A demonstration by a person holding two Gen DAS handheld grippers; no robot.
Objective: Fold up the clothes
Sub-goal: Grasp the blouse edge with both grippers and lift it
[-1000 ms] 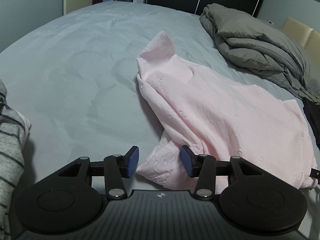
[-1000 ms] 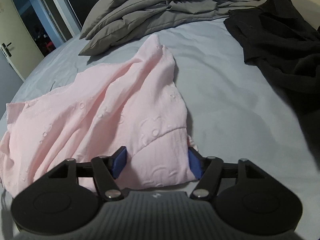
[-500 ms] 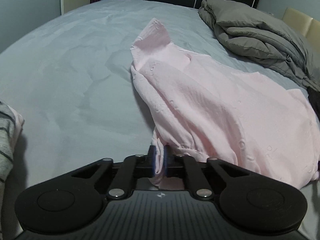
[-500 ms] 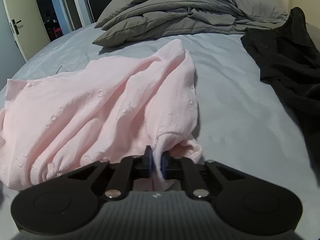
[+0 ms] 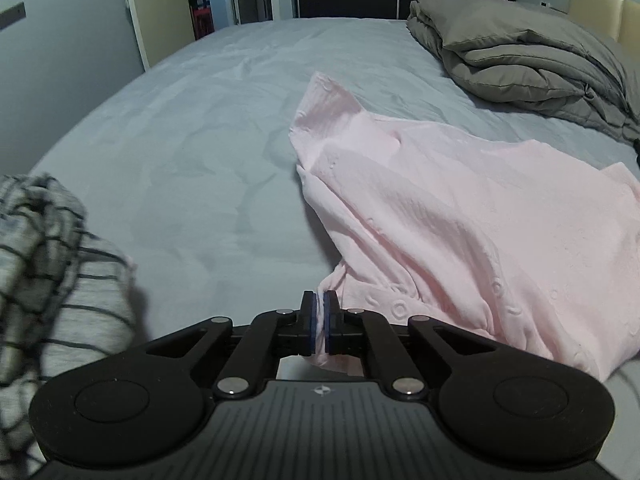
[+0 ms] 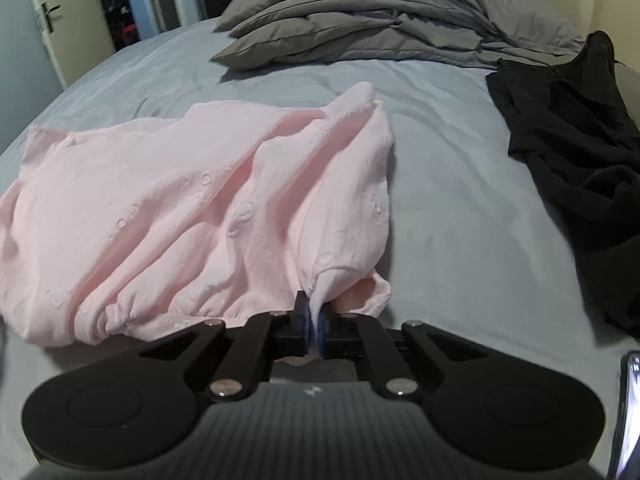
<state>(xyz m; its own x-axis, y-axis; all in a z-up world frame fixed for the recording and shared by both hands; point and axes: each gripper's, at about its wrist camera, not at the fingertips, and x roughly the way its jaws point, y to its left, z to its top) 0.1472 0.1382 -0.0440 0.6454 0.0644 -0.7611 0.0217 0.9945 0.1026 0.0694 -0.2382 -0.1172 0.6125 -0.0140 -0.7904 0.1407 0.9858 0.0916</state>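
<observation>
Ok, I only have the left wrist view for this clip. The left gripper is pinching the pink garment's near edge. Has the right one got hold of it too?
Observer: Yes. In the right wrist view the right gripper is shut on a pinch of the pink garment, also at its near edge.
Operator: What lies to the right of the garment? My view cuts off there.
Observer: A crumpled black garment on the bed sheet, apart from the pink one.
Operator: Anything that side near the gripper itself?
Observer: A sliver of something glossy at the frame's right edge; I cannot tell what it is.
</observation>
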